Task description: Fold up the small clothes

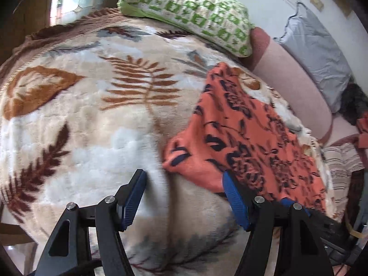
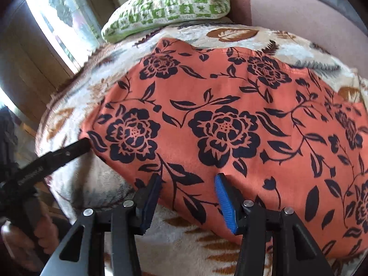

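Leaf blanket (image 1: 92, 126) bears orange garment (image 2: 230, 119); claws apart.

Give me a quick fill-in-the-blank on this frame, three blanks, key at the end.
1. The orange cloth carries a dark ____ print.
2. It lies spread on a leaf-patterned ____.
3. The right gripper has its jaws ____ at the cloth's near edge, and so does the left gripper.
Missing words: floral; blanket; open
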`<state>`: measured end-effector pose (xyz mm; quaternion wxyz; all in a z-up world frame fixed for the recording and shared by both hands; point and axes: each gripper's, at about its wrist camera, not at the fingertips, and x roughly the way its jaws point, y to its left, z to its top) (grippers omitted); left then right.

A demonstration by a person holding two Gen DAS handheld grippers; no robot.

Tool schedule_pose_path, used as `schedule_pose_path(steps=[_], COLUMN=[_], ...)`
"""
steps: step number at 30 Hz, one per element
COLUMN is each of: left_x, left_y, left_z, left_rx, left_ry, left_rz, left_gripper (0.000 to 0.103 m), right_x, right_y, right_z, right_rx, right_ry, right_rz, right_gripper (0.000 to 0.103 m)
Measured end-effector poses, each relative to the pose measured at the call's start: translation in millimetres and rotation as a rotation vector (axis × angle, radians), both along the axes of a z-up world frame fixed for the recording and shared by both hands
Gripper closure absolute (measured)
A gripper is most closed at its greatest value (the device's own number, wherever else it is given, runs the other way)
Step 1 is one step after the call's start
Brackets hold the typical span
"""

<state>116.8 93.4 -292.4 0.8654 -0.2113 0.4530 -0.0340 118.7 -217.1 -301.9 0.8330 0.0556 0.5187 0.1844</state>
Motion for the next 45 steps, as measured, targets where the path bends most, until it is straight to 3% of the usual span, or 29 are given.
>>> schedule_pose_path(steps=[4,5,11,13,18,22,36,40,42,45], left_x=[4,4,-6,-1,7,8,41,49,49,46], left_y=[-1,-1,-20,-23,-18,-23,-10,-10,-9,-17], left_z=[0,0,14,9,-14,-14,-25,-30,-32,-21], left_rx=[-0.099,-0.127,-0.082,-0.044,-0.117,-0.121,-0.280,-0.270,-0.275,-0.211], left_ry=[-0.029,-0.038,-0.130,-0.103,-0.001,-0.009,-0.058,-0.047,-0.051,-0.090], left_rz=[-0.016,-0.017,-0.064,-0.065,-0.032,-0.042,0.065,0.064,0.064,0.032], left_gripper=[0.035,0.043,0.047,0.047,0.047,0.042,0.044,0.072,0.078,0.084], right_x=[-3,-3,-11,-14,-10,-4,-2,-2,-1,4], right_y=[-20,-23,-24,-23,-30,-36,-40,-42,-44,-55], right_z=[-8,-9,-14,-15,-16,-18,-19,-20,-19,-18], right_rx=[0.078,0.102,0.112,0.107,0.162,0.215,0.252,0.276,0.292,0.365], right_ry=[0.006,0.005,-0.057,-0.082,-0.062,-0.032,-0.019,-0.007,0.007,0.060], right_rz=[-0.002,-0.004,0.020,0.037,0.037,0.026,0.027,0.025,0.027,0.011], right_gripper=[0.050,0.050,0.050,0.050,0.050,0.050,0.050,0.050,0.050,0.050])
